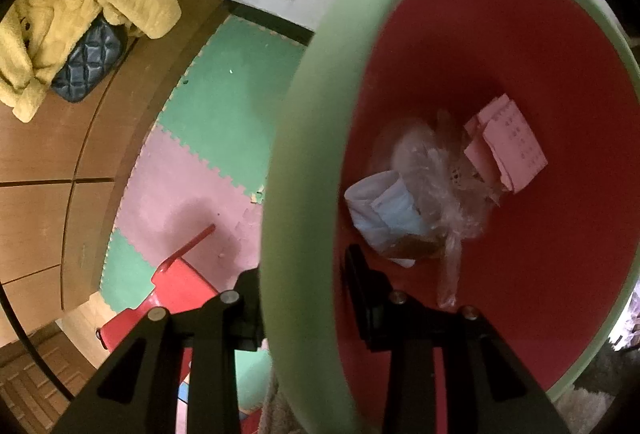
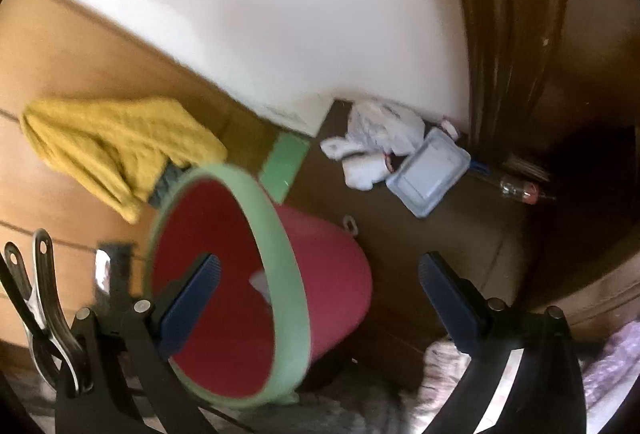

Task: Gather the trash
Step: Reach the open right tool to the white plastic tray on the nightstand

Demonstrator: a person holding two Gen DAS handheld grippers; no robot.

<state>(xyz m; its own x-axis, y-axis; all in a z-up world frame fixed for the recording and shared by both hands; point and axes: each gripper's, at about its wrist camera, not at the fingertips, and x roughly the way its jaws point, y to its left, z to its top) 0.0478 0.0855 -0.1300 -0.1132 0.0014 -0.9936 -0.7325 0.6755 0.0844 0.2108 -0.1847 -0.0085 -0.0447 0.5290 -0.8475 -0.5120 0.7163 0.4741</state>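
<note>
left gripper: clamped on the green rim of the red bin, one finger inside, one outside
right gripper: jaws spread wide, nothing between them
in the bin: crumpled plastic wrap, pink paper, white-blue scrap
left to collect: probably the white plastic bag, clear container and bottle by the wall
progress: partway, by my reading
</note>
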